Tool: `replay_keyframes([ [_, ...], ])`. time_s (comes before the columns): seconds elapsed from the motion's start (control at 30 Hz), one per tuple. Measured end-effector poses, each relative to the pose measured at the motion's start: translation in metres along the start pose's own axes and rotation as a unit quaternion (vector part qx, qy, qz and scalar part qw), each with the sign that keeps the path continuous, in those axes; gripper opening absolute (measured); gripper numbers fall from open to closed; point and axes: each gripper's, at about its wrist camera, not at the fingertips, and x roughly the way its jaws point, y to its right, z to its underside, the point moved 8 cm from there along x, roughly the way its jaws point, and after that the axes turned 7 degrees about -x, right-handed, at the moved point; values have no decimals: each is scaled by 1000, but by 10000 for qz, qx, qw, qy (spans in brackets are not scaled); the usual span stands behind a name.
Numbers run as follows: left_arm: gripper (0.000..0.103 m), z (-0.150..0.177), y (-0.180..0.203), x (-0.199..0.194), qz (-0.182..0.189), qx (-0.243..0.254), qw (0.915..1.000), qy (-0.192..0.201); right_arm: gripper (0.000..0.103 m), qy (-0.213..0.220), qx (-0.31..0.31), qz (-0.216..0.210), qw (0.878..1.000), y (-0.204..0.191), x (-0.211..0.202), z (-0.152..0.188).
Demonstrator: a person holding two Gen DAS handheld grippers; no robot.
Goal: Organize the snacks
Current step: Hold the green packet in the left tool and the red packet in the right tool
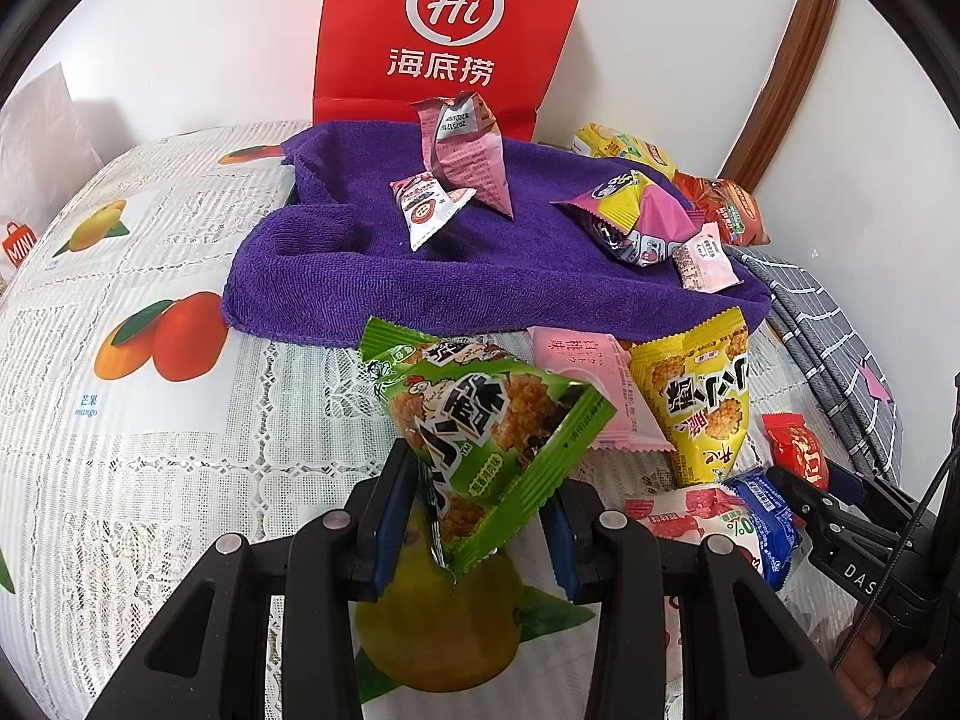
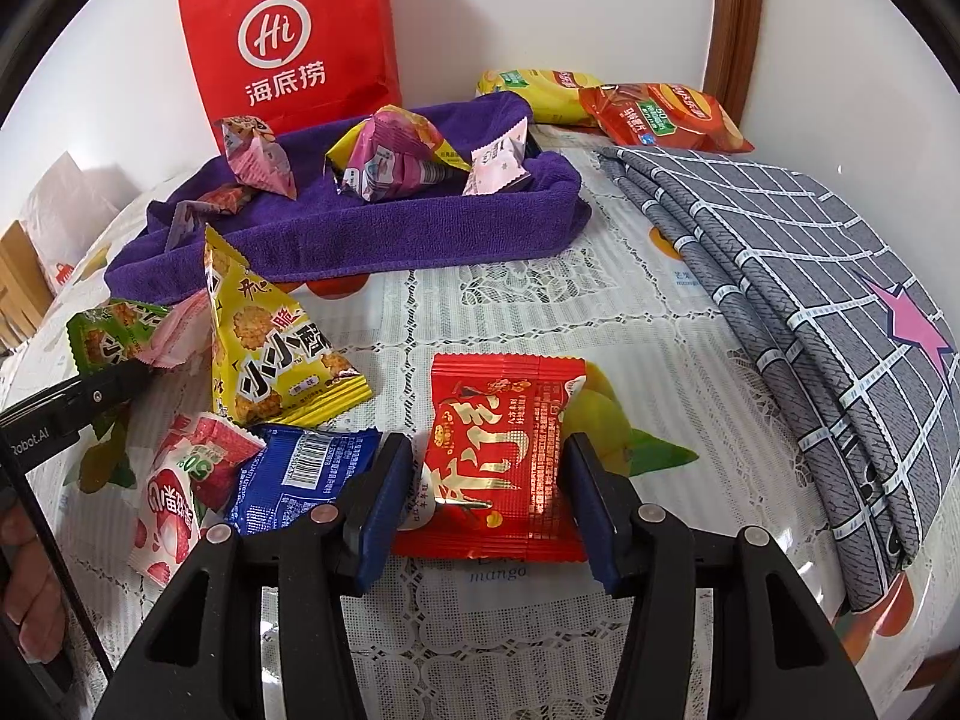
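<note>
A purple towel [image 1: 456,264] lies on the tabletop [image 1: 180,468] holding several snacks; in front of it the left gripper [image 1: 480,516] is clamped on a green snack bag [image 1: 480,426], while the right gripper [image 2: 489,504] straddles a flat red packet [image 2: 501,456], jaws apart beside its edges.

At the top of the left wrist view we read "Hi" in a white ring above "海底捞" on the red paper bag [image 1: 450,30]; at the far left edge, "MINI" on a small red bag print [image 1: 19,245]; beneath the printed mangoes on the tablecloth [image 1: 180,450], "芒果" and "mango"; on the green snack packet [image 1: 480,420] in the lower middle, "小小酥"; the yellow packet [image 1: 708,402] to its right bears the same; in the right wrist view, "Robot.AI" on the black gripper arm [image 2: 36,438] at left; "50%" on the pink-and-white packet [image 2: 180,480].
</note>
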Motion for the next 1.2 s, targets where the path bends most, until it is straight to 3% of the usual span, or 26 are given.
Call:
replay_keyframes([
  [0.57,37,0,-1,0,-8,11,10000,3,53,0,11,-11,10000,0,0,0],
  [0.67,37,0,0,0,21,-11,10000,5,49,25,73,-4,10000,2,-1,1],
  [0.9,33,-1,-3,-5,122,-153,9998,97,45,185,405,-329,9985,10,-5,0],
  [1.2,33,-2,1,-9,230,-56,9994,236,45,262,466,-393,9978,11,-7,-1],
])
